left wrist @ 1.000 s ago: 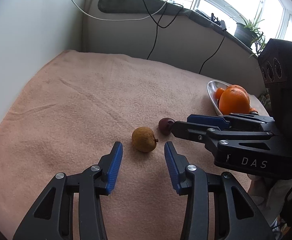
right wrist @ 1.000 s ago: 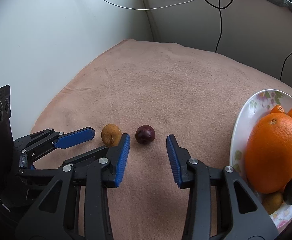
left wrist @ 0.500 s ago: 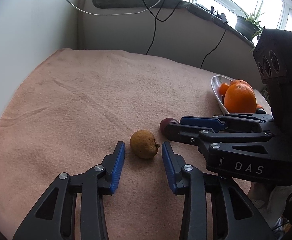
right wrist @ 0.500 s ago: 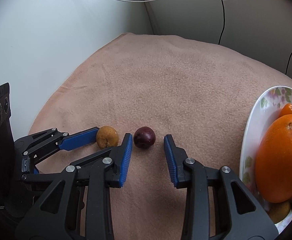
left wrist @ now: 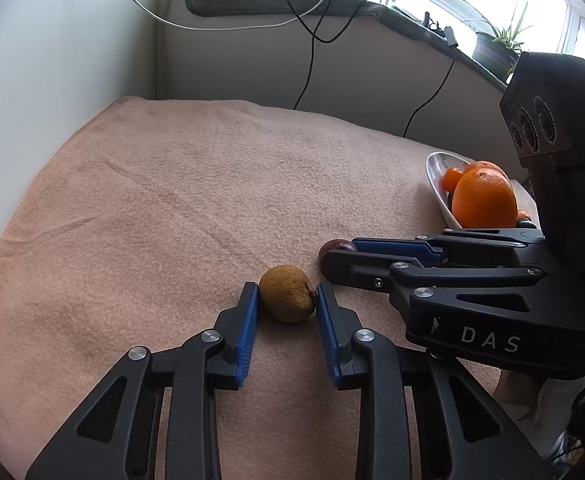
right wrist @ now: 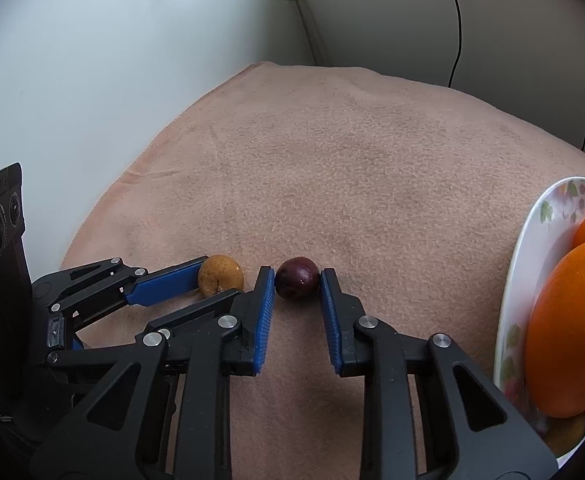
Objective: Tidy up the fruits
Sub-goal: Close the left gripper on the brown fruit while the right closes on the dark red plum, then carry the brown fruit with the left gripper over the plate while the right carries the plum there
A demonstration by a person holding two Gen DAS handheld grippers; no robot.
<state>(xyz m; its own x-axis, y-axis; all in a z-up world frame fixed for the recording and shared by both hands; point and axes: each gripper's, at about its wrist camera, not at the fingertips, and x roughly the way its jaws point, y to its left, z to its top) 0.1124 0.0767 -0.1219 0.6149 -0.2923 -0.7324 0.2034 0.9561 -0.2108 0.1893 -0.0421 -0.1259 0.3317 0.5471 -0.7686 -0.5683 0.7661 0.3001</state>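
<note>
Fruits being gripped: left tool (left wrist: pixel 286 300) closing on brown fruit (left wrist: pixel 287 293), right tool (right wrist: pixel 296 286) clamped on dark plum (right wrist: pixel 296 283). Next: lift both to plate (right wrist: pixel 528 248).

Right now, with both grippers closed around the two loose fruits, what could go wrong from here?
The left gripper, jaws closing, catches the brown fruit only at its fingertips, so it may squirt out. The right gripper pinches the small dark fruit just as shallowly. The grippers nearly touch and may collide when lifting toward the plate.
</note>
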